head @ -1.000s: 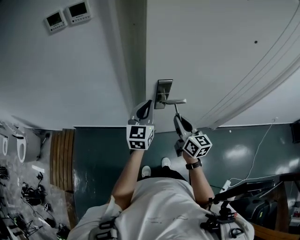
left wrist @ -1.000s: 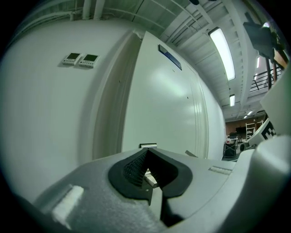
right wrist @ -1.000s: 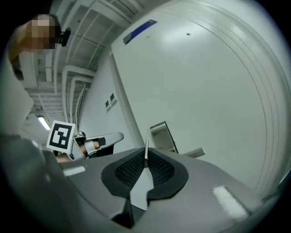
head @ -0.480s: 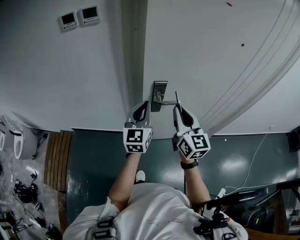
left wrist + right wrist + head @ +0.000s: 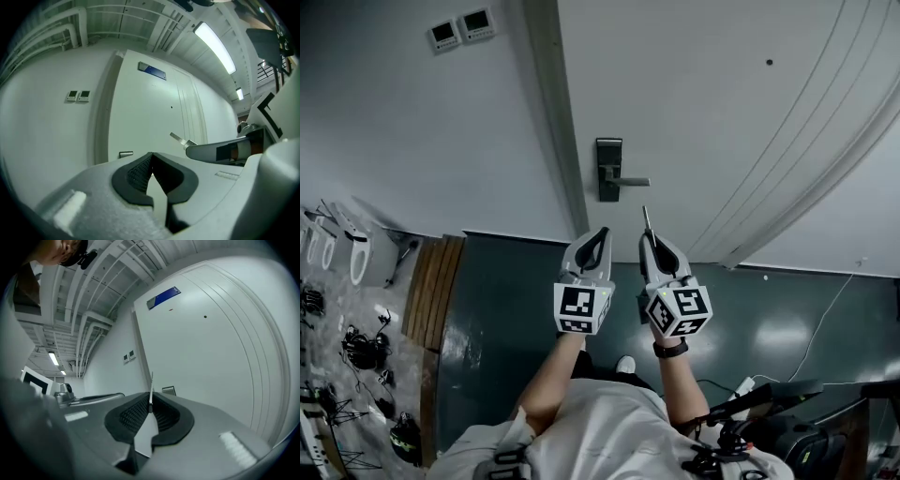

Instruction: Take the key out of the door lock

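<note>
The dark lock plate (image 5: 608, 169) with its lever handle (image 5: 630, 181) sits on the white door (image 5: 722, 112), and no key shows in it. My right gripper (image 5: 646, 234) is shut on a thin silver key (image 5: 645, 217) whose blade points at the door, well short of the lock. In the right gripper view the key (image 5: 151, 389) stands edge-on between the pads, with the lock plate (image 5: 168, 390) beyond it. My left gripper (image 5: 600, 233) hangs beside it, shut and empty (image 5: 151, 157). The left gripper view also catches the key (image 5: 178, 138) and the lock plate (image 5: 125, 154).
Two small wall panels (image 5: 462, 28) sit left of the door frame (image 5: 553, 122). Wooden boards (image 5: 431, 300), white fixtures (image 5: 356, 253) and tangled cables (image 5: 366, 352) lie on the dark floor at left. A power strip (image 5: 742, 384) and equipment stand at right. A blue sign (image 5: 152, 71) is above the door.
Both grippers have drawn back from the door. The key, which was at the lock a second ago, has come away with the right gripper, and the person has stepped back.
</note>
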`<act>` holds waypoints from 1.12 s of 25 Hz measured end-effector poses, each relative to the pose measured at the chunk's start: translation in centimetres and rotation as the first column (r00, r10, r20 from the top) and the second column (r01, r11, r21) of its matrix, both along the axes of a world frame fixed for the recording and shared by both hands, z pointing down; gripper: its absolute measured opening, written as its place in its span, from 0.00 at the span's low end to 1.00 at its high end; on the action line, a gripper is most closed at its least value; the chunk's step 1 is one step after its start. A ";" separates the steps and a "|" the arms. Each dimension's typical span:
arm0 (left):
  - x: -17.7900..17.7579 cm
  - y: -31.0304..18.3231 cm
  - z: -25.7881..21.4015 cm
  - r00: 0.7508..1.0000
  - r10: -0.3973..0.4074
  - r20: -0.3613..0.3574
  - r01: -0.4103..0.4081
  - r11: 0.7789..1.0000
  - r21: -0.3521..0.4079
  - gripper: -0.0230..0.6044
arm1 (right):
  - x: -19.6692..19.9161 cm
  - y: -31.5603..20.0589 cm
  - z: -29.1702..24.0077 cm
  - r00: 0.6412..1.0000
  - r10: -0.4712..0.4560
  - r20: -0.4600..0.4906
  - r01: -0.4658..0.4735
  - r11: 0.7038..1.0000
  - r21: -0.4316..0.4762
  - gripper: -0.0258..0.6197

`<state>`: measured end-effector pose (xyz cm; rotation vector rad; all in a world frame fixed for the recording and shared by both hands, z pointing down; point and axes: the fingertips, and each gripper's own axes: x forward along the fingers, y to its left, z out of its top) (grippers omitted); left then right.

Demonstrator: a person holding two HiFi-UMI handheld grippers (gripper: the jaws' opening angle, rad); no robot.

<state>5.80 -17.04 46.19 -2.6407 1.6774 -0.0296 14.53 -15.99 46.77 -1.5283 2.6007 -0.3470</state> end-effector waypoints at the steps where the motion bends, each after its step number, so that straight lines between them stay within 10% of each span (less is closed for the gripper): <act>1: 0.0 0.7 -0.7 1.000 0.004 0.001 -0.004 1.000 0.015 0.04 | -0.1 0.5 -0.6 1.000 -0.007 -0.002 0.007 1.000 0.013 0.08; 10: -2.1 2.1 -5.0 0.998 -0.005 -0.063 0.010 0.996 0.093 0.04 | -2.1 2.5 -5.4 0.997 -0.002 -0.073 0.012 0.989 0.144 0.08; 28: -7.3 2.5 -4.7 0.995 0.017 -0.097 -0.008 0.996 0.090 0.04 | -7.4 2.7 -4.8 0.996 0.020 -0.091 -0.009 0.993 0.121 0.08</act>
